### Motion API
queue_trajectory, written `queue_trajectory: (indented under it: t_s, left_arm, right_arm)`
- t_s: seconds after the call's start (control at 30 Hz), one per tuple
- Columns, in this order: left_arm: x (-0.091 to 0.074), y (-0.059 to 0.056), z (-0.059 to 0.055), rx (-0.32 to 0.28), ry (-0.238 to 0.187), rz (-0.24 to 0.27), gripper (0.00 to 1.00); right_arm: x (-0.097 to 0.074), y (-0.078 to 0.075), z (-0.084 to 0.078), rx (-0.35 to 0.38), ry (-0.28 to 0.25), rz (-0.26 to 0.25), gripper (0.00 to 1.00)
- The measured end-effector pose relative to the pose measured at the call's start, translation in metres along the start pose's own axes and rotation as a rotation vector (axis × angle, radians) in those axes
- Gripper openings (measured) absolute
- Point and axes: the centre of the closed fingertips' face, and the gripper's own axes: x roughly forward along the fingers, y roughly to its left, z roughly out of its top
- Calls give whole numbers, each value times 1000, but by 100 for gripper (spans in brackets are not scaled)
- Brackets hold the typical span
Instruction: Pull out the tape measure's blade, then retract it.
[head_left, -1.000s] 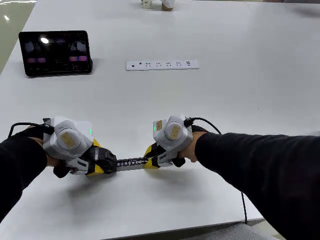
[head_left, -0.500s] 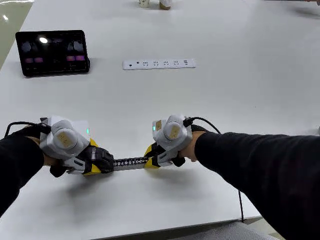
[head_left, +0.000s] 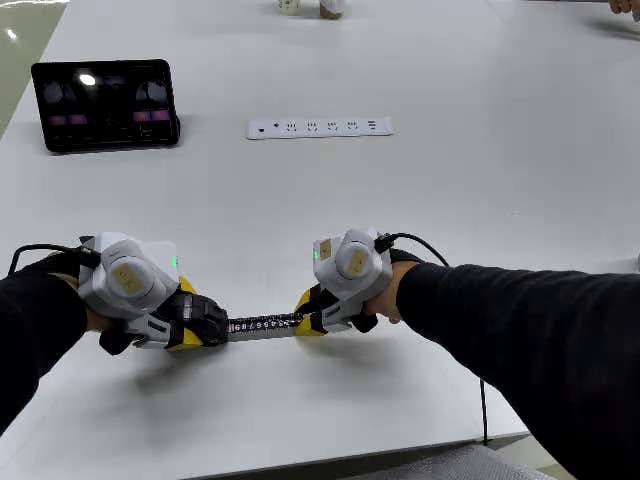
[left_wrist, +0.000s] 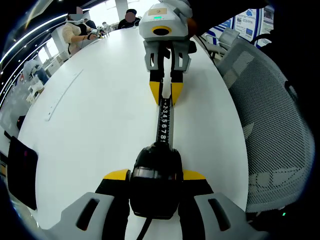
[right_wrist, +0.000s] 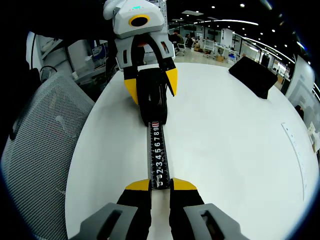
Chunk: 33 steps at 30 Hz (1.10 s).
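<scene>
**Blade a Short Way Out Between My Two Claws**

My left claw (left_wrist: 156, 175) is clamped on the tape measure (left_wrist: 156, 187), its yellow-tipped jaws pressing the body from both sides. My right claw (right_wrist: 160, 185) is pinched shut on the free end of the blade (right_wrist: 157, 152). The blade runs straight from one claw to the other, low over the white surface (head_left: 420, 200) near its front edge.

The tape measure's body is black, rounded and slightly glossy. The blade is a narrow black strip with white numerals; from the right gripper view I read 2 through 9, with a red mark where it enters the body. My claws' housings are pale grey plastic.

A little more blade shows between the claws than a second ago, and my right claw sits slightly farther from the left.

Farther back on the smooth surface, a dark tablet (head_left: 105, 103) stands at the left, and a white power strip (head_left: 320, 127) lies flat near the middle.
</scene>
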Motion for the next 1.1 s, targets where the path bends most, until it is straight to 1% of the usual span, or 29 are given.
queue_trajectory:
  t_s: [0.3, 0.47, 0.63, 0.9, 1.1]
  left_arm:
    - [1, 0, 0, -3, 2, -2, 31]
    - [1, -1, 0, 8, 7, 5, 31]
    - [0, -1, 1, 7, 8, 8, 31]
    - [0, 1, 0, -3, 3, -1, 31]
    - [1, -1, 1, 1, 1, -5, 31]
  right_arm:
    - [-4, -2, -4, 6, 1, -1, 10]
    - [-7, -1, -7, 5, 4, 3, 10]
    - [-10, -2, -10, 19, 8, 2, 10]
    - [-15, -5, -18, 20, 15, -6, 10]
    - [-20, -5, -23, 25, 23, -11, 10]
